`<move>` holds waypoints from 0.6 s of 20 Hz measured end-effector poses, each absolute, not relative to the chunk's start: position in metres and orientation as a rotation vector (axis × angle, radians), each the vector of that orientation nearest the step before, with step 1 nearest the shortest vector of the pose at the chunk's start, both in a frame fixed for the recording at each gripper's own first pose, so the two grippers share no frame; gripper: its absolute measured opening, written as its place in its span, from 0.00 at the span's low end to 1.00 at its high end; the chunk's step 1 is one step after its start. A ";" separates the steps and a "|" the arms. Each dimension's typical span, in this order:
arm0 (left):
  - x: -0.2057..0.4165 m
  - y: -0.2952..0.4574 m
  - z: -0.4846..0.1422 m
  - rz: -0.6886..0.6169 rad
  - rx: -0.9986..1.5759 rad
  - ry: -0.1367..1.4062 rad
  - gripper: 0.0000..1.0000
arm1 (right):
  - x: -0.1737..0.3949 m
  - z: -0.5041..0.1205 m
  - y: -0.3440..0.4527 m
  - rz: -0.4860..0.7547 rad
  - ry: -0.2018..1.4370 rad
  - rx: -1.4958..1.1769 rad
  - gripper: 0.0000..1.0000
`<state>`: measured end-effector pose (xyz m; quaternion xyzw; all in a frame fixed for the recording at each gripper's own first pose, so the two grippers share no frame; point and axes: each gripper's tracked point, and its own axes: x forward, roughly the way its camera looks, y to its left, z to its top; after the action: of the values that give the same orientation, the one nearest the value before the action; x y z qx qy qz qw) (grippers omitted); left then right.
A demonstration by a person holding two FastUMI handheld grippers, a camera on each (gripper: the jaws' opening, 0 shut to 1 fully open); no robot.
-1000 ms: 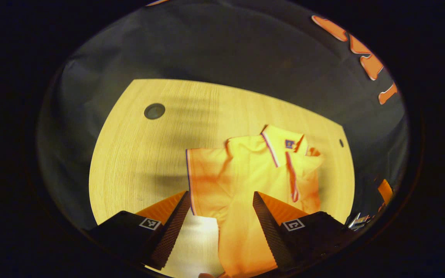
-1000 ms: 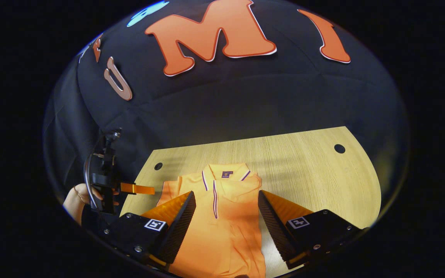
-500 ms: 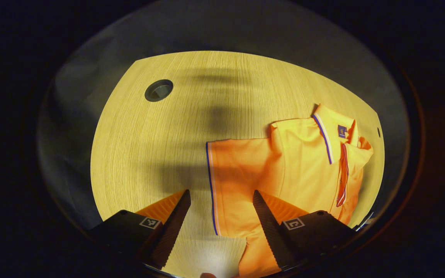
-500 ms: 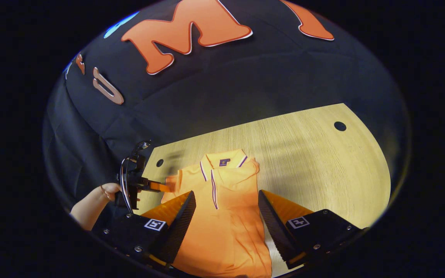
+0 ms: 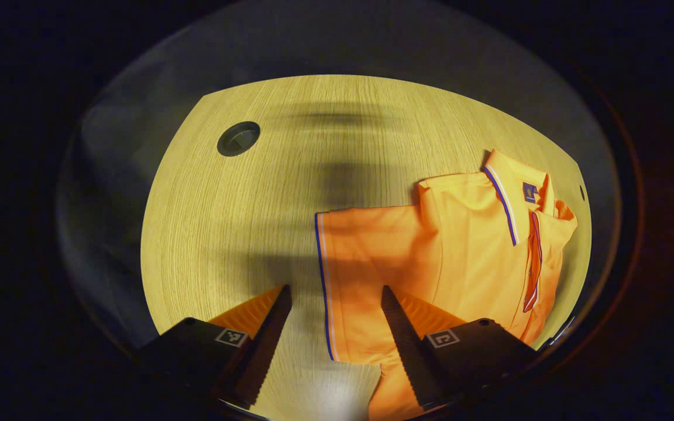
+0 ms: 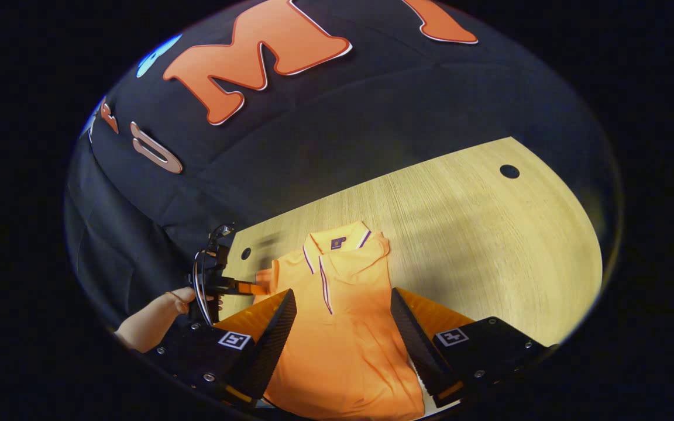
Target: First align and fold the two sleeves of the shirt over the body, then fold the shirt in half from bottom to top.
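The polo shirt [image 5: 466, 251] is made of soft, matt knit cloth, lightly creased. It is spread on a table [image 5: 243, 222] of pale, fine-grained wood with a smooth, low-sheen finish.

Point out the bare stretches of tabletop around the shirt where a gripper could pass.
Free: the wide wood right of the shirt, toward the far cable hole; also the wood between the sleeve's striped cuff and the near cable hole. Crowded: the cuff side, where the left gripper hovers open, and the shirt body framed by the open right gripper.
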<state>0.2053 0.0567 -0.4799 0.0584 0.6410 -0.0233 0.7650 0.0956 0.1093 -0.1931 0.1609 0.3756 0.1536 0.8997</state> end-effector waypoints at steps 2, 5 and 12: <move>0.208 0.055 -0.480 -0.067 0.128 1.376 0.60 | 0.095 -0.194 0.103 0.311 0.767 0.314 0.99; 0.208 0.049 -0.471 -0.077 0.075 1.334 0.06 | 0.090 -0.190 0.096 0.311 0.758 0.318 0.99; 0.212 0.030 -0.414 -0.130 0.076 1.206 0.01 | 0.083 -0.180 0.087 0.324 0.725 0.323 0.99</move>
<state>0.2119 0.0301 -0.4136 0.0355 0.5664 -0.0611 0.8211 0.0832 0.0871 -0.1803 0.1566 0.3516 0.1569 0.9095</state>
